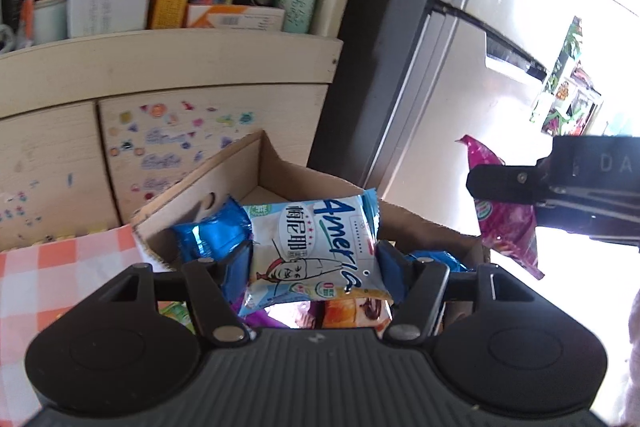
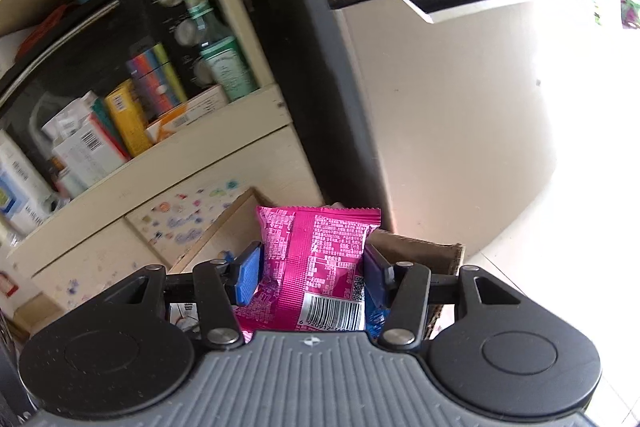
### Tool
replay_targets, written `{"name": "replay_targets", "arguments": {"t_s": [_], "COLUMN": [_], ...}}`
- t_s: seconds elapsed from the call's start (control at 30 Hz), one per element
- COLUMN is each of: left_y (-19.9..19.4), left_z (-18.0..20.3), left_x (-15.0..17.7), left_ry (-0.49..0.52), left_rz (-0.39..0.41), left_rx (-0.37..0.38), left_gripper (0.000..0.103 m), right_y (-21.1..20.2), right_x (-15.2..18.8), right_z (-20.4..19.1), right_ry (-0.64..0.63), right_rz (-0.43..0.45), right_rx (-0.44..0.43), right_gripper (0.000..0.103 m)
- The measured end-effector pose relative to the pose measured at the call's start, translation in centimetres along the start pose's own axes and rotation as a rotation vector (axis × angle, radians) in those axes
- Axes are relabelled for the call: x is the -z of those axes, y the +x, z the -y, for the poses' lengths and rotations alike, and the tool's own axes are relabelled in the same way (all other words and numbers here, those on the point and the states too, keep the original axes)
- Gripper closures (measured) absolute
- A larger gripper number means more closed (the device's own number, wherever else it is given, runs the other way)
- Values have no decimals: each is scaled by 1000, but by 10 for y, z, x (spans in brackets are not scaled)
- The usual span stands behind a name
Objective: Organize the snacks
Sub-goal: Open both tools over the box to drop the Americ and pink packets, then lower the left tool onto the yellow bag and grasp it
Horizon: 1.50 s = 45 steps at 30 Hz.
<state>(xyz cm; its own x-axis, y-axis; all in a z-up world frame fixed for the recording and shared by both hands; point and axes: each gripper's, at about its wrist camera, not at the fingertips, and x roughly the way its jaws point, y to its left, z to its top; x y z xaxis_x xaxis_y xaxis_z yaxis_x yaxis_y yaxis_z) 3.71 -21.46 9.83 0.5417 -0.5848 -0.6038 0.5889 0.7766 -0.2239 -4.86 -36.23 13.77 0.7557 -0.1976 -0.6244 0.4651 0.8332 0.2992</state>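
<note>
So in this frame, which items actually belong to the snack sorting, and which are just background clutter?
Part of the job:
- white-and-blue snack packet in the left gripper
- pink snack packet in the right gripper
- cardboard box below them
- blue foil packet in the box

Just lying about:
- shelf of boxes and bottles
- stickered cabinet door
- checked cloth

White-and-blue packet (image 1: pixel 316 247): blue script "Ameria", with Chinese characters in a white oval beside it, over a cartoon face. Other gripper's black body (image 1: pixel 596 183), at the right edge of the left wrist view: pale letters "DA", cut off by the frame. Pink packet (image 2: pixel 320 267): barcode on a white patch, its digits beginning "6 92091"; QR code alongside; remaining fine print too small to read.
</note>
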Motion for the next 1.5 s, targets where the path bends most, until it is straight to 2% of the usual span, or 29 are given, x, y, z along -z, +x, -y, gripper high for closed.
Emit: {"name": "replay_targets", "arguments": {"t_s": [0.1, 0.17, 0.23, 0.37, 0.43, 0.73, 0.87, 1.03, 1.37, 1.5], "left_y": [13, 14, 12, 9, 8, -15, -29, -43, -54, -51], "left_z": [9, 13, 13, 10, 3, -26, -38, -61, -104, -124], "left_x": [0, 1, 1, 1, 2, 7, 10, 11, 9, 13], "left_ry": [45, 72, 74, 84, 51, 49, 61, 21, 0, -38], "left_rz": [-30, -37, -49, -90, -127, -140, -114, -109, -100, -136], "left_rx": [-5, -2, 2, -22, -19, -50, -84, -87, -162, -177], "left_gripper": [29, 25, 21, 20, 20, 18, 7, 6, 6, 6], "right_y": [4, 4, 4, 2, 3, 7, 9, 14, 19, 21], "right_x": [-3, -3, -4, -4, -4, 1, 6, 15, 36, 46], "right_z": [6, 9, 10, 8, 6, -13, -22, -39, -68, -79], "right_ry": [33, 60, 74, 66, 59, -34, -64, -135, -253, -299], "right_rz": [5, 2, -3, -4, -15, -41, -50, -76, -131, -158], "right_rx": [13, 14, 10, -4, -13, -43, -63, -94, -175, -198], "right_gripper": [36, 22, 18, 13, 10, 10, 10, 10, 8, 8]}}
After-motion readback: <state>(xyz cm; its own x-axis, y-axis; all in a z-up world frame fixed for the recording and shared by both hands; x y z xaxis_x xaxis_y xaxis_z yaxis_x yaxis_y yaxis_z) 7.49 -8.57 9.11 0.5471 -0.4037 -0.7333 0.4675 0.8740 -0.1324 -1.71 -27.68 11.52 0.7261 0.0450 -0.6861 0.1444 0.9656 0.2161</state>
